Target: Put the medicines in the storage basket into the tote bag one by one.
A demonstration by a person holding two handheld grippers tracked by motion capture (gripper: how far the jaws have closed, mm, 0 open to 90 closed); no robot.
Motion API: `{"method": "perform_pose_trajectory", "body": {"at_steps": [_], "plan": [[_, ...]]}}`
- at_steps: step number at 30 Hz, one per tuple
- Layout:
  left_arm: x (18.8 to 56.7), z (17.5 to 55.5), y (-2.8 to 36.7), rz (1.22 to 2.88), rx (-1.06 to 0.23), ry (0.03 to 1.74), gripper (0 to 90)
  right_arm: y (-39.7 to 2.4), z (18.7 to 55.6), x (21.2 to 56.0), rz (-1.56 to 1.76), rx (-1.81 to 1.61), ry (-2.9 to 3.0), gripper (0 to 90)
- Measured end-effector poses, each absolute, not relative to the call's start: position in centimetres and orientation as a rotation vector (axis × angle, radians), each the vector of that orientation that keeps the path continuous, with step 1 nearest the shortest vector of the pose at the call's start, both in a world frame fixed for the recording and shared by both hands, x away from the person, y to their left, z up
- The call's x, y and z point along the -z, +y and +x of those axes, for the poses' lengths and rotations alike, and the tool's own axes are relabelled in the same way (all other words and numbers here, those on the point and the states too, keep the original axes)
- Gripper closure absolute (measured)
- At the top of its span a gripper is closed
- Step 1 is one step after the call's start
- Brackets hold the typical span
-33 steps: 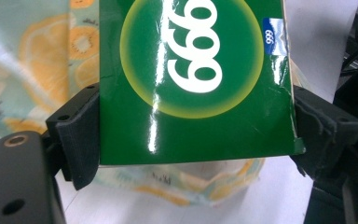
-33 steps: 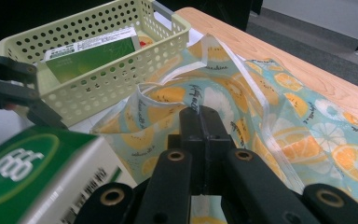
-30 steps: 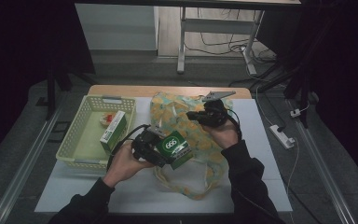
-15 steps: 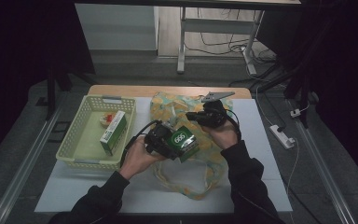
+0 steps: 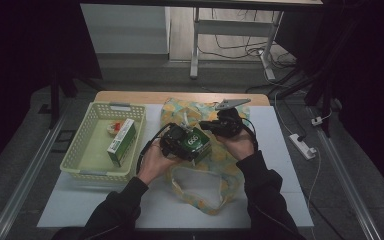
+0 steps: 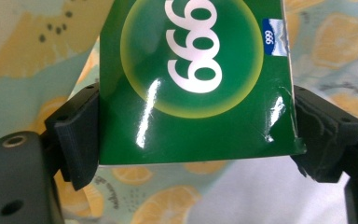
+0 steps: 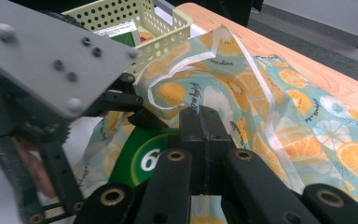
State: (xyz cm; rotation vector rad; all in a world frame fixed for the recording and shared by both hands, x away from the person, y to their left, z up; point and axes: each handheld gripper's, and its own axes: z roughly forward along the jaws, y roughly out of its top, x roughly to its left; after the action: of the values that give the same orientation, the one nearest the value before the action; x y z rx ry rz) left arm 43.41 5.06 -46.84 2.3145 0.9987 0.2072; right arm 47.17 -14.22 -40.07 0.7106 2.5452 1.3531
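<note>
A green carton marked 999 (image 6: 191, 70) is clamped between the jaws of my left gripper (image 6: 196, 121), one pad on each side edge. In the high view that carton (image 5: 200, 140) and left gripper (image 5: 190, 144) hover over a fabric bag printed with orange slices (image 5: 215, 155). My right gripper (image 5: 214, 125) is just right of the carton, its jaws pressed together (image 7: 203, 122) on the bag's rim (image 7: 193, 100) beside a white strap (image 7: 261, 79). The carton (image 7: 140, 161) shows low behind those jaws, with the left gripper's grey plate (image 7: 51, 51) close by.
A pale yellow-green basket (image 5: 87, 162) stands on the white table top at the left, holding a green and white box (image 5: 121, 141) and a small red and white item. The bag's open mouth (image 5: 195, 180) faces the person. The wooden table edge (image 5: 130, 97) runs along the back.
My left gripper has carried the green carton to the right and away from the person, up close to my right gripper over the bag. The right gripper has stayed in place.
</note>
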Motion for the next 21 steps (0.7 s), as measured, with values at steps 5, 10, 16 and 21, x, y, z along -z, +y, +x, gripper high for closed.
{"method": "perform_pose_trajectory", "body": {"at_steps": [5, 10, 16, 21], "plan": [[47.5, 44.1, 5.0, 2.303, -0.218, 1.027, 16.1, -14.2, 47.2, 40.2, 0.710, -1.343, 2.549, 90.0], [47.8, 44.5, 4.8, 2.294, -0.225, 1.043, 15.9, -14.1, 47.3, 40.3, 0.712, -1.340, 2.550, 90.0], [48.0, 45.0, 4.7, 2.279, -0.247, 1.067, 15.8, -14.1, 47.3, 40.4, 0.716, -1.338, 2.551, 90.0], [48.1, 45.5, 4.5, 2.267, -0.275, 1.089, 15.6, -14.2, 47.4, 40.5, 0.719, -1.335, 2.551, 90.0]]}}
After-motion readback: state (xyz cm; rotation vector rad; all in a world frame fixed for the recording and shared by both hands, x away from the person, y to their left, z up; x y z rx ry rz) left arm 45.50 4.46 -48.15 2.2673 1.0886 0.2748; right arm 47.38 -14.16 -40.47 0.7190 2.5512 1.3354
